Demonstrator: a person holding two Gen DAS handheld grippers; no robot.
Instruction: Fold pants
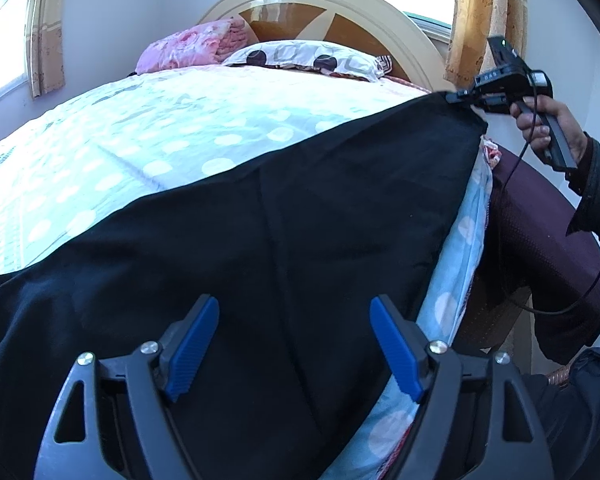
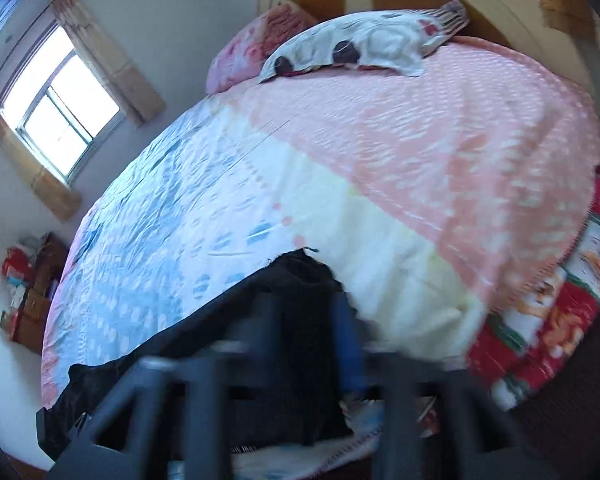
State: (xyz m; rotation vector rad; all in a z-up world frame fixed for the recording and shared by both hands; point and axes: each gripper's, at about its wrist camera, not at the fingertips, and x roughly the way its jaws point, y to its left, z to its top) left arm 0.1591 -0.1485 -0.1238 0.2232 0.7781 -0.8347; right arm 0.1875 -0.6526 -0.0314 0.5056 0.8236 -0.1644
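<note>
The black pants [image 1: 300,216] lie spread along the near edge of the bed. My left gripper [image 1: 296,344] is open just above the cloth, its blue pads [image 1: 196,344] wide apart and empty. My right gripper [image 1: 466,98] shows at the far right of the left wrist view, shut on the far corner of the pants and held by a hand. In the blurred right wrist view, the pants [image 2: 292,292] bunch between the jaws of my right gripper [image 2: 320,320].
The bed has a blue and pink dotted cover [image 1: 140,148], two pillows [image 1: 300,56] and a round headboard [image 1: 324,12]. A dark maroon chair [image 1: 540,240] stands at the bed's right side. A cable [image 1: 572,304] hangs from the right gripper.
</note>
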